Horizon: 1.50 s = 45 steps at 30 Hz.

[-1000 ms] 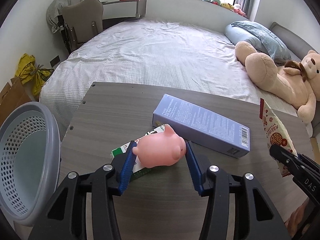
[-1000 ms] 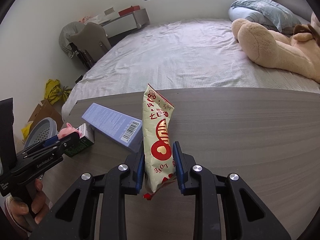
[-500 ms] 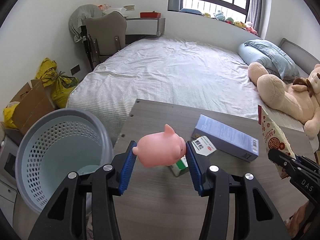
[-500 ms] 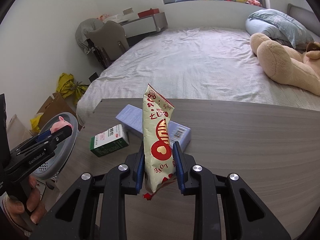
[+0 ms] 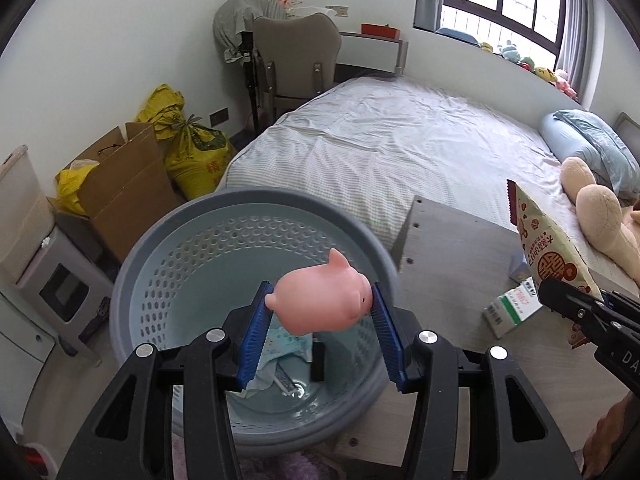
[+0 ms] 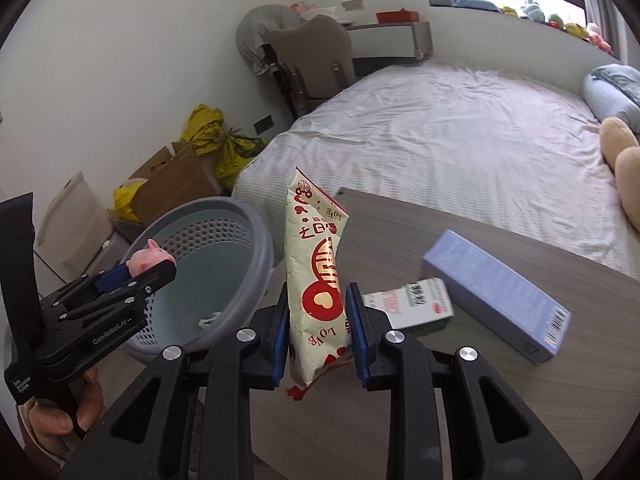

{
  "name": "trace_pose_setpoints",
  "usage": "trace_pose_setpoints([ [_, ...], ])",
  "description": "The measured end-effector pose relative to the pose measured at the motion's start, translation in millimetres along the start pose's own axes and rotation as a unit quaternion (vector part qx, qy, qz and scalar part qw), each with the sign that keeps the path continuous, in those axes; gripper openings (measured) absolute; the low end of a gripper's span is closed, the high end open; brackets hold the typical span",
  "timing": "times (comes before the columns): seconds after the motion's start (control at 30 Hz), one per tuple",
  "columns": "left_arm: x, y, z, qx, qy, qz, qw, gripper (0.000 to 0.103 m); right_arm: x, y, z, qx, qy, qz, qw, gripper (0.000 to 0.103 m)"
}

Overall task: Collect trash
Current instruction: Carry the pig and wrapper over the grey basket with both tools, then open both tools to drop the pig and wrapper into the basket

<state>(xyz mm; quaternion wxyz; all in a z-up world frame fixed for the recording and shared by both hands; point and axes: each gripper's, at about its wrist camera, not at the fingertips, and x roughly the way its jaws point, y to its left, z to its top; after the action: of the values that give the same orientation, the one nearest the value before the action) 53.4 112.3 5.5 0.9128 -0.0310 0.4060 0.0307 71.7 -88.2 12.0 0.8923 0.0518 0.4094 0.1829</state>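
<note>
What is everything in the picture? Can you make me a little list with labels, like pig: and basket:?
pig: pink toy pig clamped in the left gripper, held over the basket
basket: grey-blue laundry-style basket beside the table, some paper scraps at the bottom
snack bag: cream and red snack bag clamped upright in the right gripper
table: grey wood table
left on table: small green and white carton, long blue box
behind: bed, chair, cardboard box
</note>
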Motion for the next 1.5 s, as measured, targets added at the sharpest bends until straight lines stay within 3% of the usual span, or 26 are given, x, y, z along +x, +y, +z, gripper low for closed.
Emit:
trace_pose_setpoints([
  [0.23, 17.0, 52.5, 4.9, -0.026, 0.014, 0.025, 0.9992, 0.048, 46.9, 53.8, 14.4, -0.041, 0.033, 0.049, 0.997, 0.026],
  [0.43, 29.3, 72.3, 8.1, -0.040, 0.023, 0.025, 0.9986, 0.048, 77.2, 79.8, 23.3, -0.059, 0.059, 0.072, 0.994, 0.026],
  [0.57, 30.6, 82.4, 7.4, -0.050, 0.022, 0.023, 0.9982, 0.049, 86.1, 88.7, 26.1, -0.069, 0.063, 0.075, 0.993, 0.033],
  [0.63, 29.8, 84.8, 6.9, -0.053, 0.021, 0.025, 0.9981, 0.061, 87.5, 91.0, 26.2, -0.071, 0.061, 0.073, 0.993, 0.039],
  [0.73, 29.4, 88.8, 6.2, -0.058, 0.021, 0.029, 0.9977, 0.063, 85.0, 91.2, 24.7, -0.068, 0.054, 0.073, 0.994, 0.050],
  [1.2, 19.5, 91.2, -3.1, -0.068, 0.020, 0.040, 0.9967, 0.066, 80.6, 92.0, 18.7, -0.067, 0.056, 0.065, 0.994, 0.050],
  [1.5, 7.3, 82.3, -12.9, -0.067, 0.021, 0.040, 0.9967, 0.066, 66.6, 85.1, 16.3, -0.062, 0.042, 0.061, 0.995, 0.056],
])
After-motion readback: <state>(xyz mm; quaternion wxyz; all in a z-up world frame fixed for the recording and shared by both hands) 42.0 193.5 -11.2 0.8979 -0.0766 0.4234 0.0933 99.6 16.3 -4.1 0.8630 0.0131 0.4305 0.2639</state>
